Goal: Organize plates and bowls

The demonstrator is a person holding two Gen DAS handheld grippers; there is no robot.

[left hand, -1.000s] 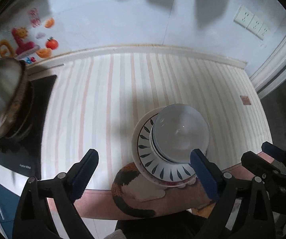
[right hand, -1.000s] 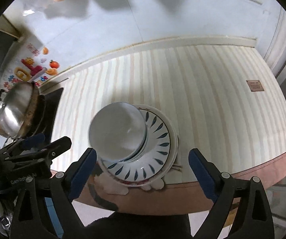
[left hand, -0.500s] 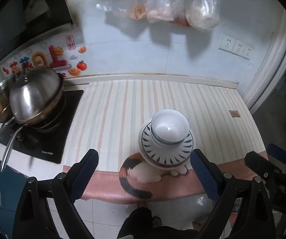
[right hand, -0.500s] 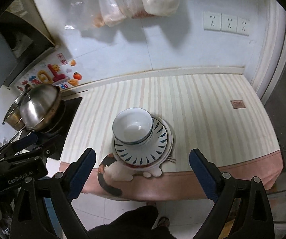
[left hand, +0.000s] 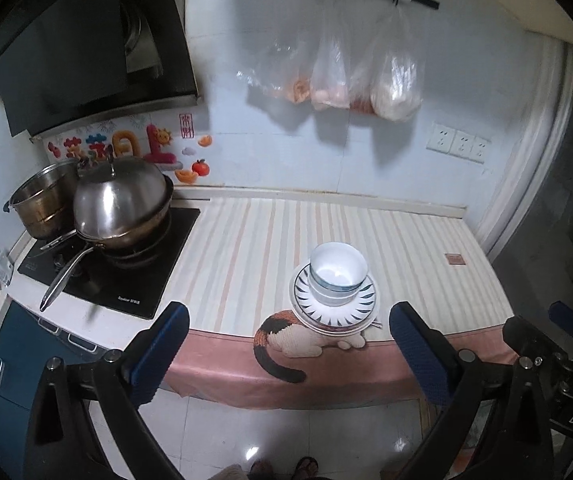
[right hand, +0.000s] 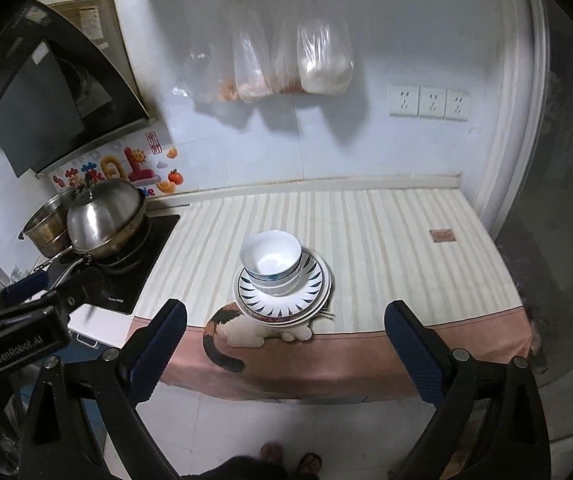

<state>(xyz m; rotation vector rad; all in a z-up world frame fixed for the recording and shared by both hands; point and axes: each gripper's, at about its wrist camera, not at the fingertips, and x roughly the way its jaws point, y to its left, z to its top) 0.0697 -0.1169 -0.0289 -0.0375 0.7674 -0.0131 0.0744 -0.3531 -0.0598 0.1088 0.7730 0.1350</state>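
Two bowls (left hand: 338,276) sit nested on stacked plates (left hand: 336,312) near the striped surface's (left hand: 246,248) front edge. Glazed ceramic: stiff, slick, breakable; best pinched at a rim. Left claw (left hand: 286,344) and right claw (right hand: 286,340) both gape empty, well apart from the stack.

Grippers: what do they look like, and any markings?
Both the left gripper and right gripper have black angular frames with silver bolts and blue textured pads on the fingers. The left body reads "GenRobot.AI"; the right shows "DAS". No cables or sleeves visible.
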